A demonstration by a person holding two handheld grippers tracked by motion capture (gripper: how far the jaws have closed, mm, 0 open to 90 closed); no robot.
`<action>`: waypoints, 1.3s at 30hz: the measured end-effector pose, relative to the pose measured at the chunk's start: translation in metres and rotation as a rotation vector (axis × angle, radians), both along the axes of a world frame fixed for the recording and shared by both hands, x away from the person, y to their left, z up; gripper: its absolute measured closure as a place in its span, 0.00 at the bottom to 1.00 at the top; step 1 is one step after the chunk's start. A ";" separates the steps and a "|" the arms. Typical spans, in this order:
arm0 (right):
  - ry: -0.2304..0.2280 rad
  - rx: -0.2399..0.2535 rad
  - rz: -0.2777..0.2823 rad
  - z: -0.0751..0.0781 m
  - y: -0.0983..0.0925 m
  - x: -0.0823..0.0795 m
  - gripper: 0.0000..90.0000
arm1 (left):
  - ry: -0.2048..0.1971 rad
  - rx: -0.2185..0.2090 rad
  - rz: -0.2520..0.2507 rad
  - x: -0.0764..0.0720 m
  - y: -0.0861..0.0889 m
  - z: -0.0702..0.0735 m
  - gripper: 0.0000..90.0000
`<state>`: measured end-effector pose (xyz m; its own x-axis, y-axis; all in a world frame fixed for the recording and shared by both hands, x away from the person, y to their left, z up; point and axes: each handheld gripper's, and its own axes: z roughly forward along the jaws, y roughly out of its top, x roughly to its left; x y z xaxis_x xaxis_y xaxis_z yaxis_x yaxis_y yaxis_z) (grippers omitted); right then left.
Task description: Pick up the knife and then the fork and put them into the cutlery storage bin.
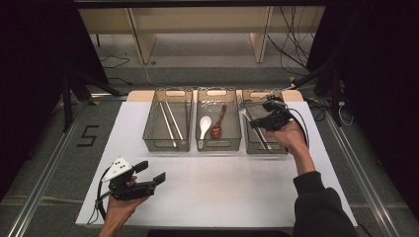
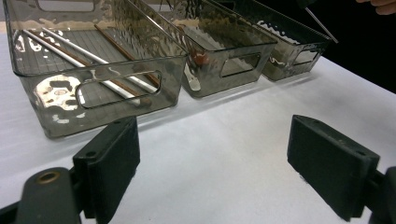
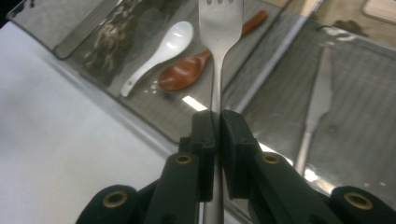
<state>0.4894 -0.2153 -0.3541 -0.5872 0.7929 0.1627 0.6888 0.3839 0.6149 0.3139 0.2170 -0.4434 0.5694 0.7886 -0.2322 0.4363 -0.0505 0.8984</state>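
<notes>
The right gripper is clamping a silver metal fork by its handle, carrying it above the rightmost smoked-plastic bin, likely for sorting. The left gripper is idling wide open over the white table.

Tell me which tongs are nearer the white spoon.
Right. The right tongs hold a fork above the right-hand bin, one bin over from the white spoon in the middle bin. The left tongs hang open near the table's front edge, well short of the bins.
</notes>
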 end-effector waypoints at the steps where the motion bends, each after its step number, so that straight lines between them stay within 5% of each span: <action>1: 0.002 0.000 -0.011 0.001 -0.003 0.002 0.94 | 0.002 0.001 0.000 0.000 0.000 0.000 0.19; 11: 0.006 -0.019 -0.104 0.000 -0.020 0.021 0.94 | 0.001 0.001 0.000 0.000 0.000 0.000 0.19; 39: -0.017 -0.061 -0.219 -0.011 -0.040 0.039 0.94 | -0.003 -0.004 0.001 0.000 0.001 0.000 0.19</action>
<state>0.5284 -0.2550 -0.3649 -0.4022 0.9098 0.1021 0.7492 0.2630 0.6078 0.3135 0.2182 -0.4429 0.5690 0.7886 -0.2333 0.4334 -0.0465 0.9000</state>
